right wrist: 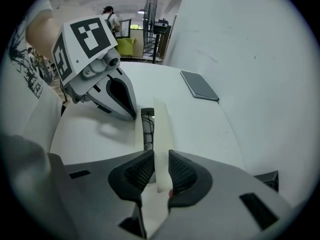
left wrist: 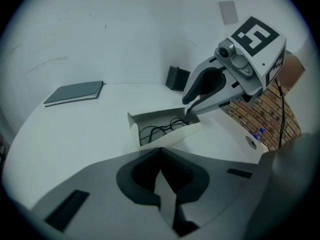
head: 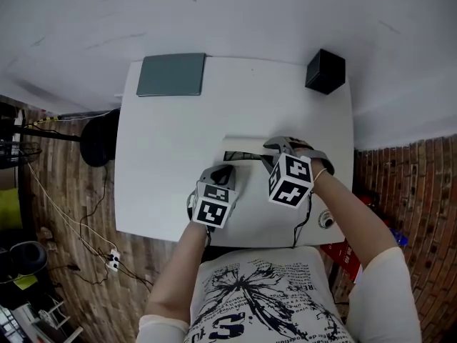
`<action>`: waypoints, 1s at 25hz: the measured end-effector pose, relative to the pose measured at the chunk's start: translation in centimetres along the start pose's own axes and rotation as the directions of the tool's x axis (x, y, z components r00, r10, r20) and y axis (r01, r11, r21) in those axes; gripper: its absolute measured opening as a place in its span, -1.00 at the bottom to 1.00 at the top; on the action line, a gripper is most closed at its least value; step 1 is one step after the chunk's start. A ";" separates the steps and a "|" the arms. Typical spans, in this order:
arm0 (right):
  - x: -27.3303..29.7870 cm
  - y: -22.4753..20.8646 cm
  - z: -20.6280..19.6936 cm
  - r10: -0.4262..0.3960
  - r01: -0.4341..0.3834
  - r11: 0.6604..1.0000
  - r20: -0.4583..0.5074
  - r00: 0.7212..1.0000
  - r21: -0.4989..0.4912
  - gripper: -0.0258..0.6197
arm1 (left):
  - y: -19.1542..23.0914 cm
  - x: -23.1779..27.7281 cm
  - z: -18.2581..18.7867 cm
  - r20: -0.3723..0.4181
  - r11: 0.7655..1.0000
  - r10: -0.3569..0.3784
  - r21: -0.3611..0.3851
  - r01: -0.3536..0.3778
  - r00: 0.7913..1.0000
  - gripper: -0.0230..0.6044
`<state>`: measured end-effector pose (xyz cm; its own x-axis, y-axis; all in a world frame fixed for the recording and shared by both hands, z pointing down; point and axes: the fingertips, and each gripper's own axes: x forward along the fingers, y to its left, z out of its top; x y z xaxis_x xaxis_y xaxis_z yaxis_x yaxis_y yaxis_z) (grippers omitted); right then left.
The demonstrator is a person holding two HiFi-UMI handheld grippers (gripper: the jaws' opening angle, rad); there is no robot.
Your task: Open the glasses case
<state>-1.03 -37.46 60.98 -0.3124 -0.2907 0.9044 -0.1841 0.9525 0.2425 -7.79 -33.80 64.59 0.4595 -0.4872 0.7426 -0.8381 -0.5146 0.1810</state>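
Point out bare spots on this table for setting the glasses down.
Barest: the left half of the table, in front of the grey notebook. Also the back strip between notebook and black box. Crowded: centre-right, where the left hand-held gripper and right hand-held gripper work on the glasses case.

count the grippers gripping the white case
2: the left gripper clamps the case at its near edge, and the right gripper pinches its raised lid. None hidden.

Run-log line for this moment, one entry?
white rectangular glasses case: open, black thin-framed glasses inside | right tool: shut on its lid | left tool: shut, empty
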 end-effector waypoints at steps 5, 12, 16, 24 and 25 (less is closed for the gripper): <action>0.1 -1.8 0.4 -0.011 0.011 1.000 0.004 1.000 -0.009 -0.73 | 0.0 0.0 -0.1 -0.004 1.000 -0.003 0.002 0.003 1.000 -0.88; 1.0 -3.8 0.5 -0.064 0.063 0.996 -0.009 0.998 -0.062 -0.84 | 0.0 -0.1 0.0 0.013 0.999 -0.022 -0.030 0.022 1.000 -0.88; 1.3 -4.4 0.5 -0.063 0.063 0.995 -0.004 0.998 -0.080 -0.83 | 0.1 -0.1 0.0 0.030 0.999 -0.016 -0.044 0.017 0.999 -0.88; 2.4 -6.2 0.4 -0.082 0.084 0.994 0.033 0.996 -0.074 -0.73 | 0.0 0.1 0.0 0.020 0.999 -0.020 -0.041 0.021 1.000 -0.88; 2.6 -6.4 0.4 -0.083 0.086 0.993 0.035 0.996 -0.075 -0.72 | 0.0 0.2 -0.1 0.008 0.999 -0.017 -0.035 0.017 1.000 -0.88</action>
<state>-0.99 -44.33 61.65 -0.3285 -0.3719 0.8682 -0.1394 0.9282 0.3449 -7.76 -33.81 64.83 0.4760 -0.4844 0.7340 -0.8399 -0.4980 0.2160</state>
